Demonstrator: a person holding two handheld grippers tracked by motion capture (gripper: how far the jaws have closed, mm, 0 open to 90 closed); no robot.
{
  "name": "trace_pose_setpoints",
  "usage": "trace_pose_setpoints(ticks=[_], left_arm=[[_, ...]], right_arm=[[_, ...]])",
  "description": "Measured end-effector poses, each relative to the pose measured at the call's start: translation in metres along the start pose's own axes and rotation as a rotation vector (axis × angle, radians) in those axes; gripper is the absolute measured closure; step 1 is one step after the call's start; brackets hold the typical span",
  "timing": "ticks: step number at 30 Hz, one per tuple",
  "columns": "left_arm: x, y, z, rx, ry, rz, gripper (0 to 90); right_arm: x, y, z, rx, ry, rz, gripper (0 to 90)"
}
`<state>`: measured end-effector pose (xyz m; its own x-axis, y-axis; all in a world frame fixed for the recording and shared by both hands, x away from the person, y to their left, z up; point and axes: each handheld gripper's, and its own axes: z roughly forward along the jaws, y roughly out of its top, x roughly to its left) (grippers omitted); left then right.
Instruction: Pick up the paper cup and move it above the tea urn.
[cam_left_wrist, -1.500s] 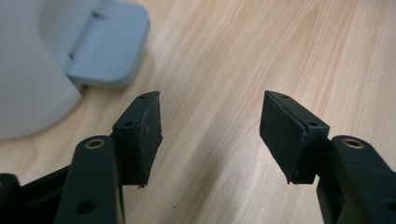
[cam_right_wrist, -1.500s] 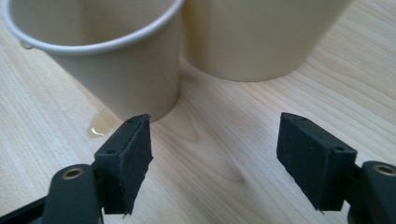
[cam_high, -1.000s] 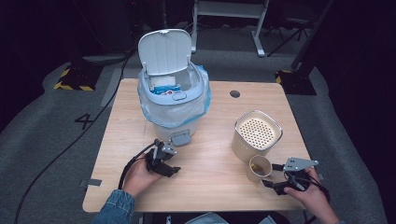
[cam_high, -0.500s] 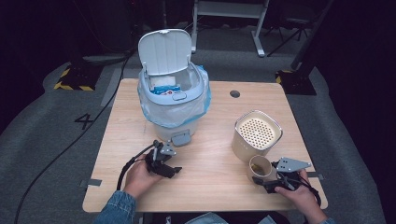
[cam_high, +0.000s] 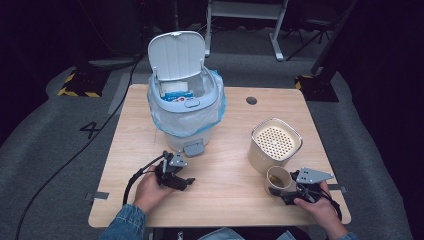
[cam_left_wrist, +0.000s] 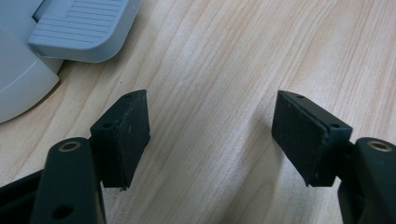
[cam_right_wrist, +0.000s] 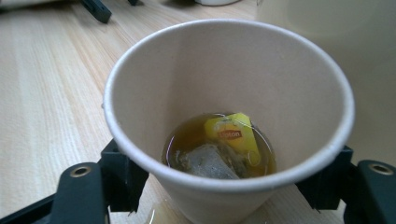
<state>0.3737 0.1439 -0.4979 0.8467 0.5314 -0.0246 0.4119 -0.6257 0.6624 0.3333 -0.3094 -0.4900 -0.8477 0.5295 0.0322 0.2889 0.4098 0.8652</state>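
Paper cup (cam_right_wrist: 229, 116) at table's (cam_high: 225, 200) near right edge, touching the cream canister (cam_high: 276, 144) | holds tea and a teabag (cam_right_wrist: 219, 156): light, soft-walled, spills if crushed or tipped | my right gripper (cam_high: 281, 192) has just been closing, jaws flanking its lower wall; pressing? cannot tell | grip low, gently | my left gripper (cam_left_wrist: 212, 135) wide, empty, by the bin's pedal (cam_left_wrist: 81, 25).

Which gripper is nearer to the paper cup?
Right. The right gripper has its jaws around the paper cup; the left gripper rests far across the table.
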Motion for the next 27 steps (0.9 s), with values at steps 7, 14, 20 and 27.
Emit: trace_pose_setpoints(ticks=[7,14,20,27], left_arm=[[0.000,-0.007,0.000,-0.051,0.008,0.000,29.2],[0.000,-0.008,0.000,-0.059,0.010,-0.003,29.2],[0.000,-0.009,0.000,-0.059,0.008,-0.004,29.2],[0.000,-0.009,-0.001,-0.059,0.013,-0.005,29.2]], right_arm=[[0.003,0.011,-0.009,-0.011,0.026,-0.033,31.0],[0.001,0.028,-0.021,-0.016,0.056,-0.059,31.4],[0.000,0.044,-0.030,-0.024,0.077,-0.068,31.6],[-0.002,0.068,-0.046,-0.032,0.093,-0.064,32.0]])
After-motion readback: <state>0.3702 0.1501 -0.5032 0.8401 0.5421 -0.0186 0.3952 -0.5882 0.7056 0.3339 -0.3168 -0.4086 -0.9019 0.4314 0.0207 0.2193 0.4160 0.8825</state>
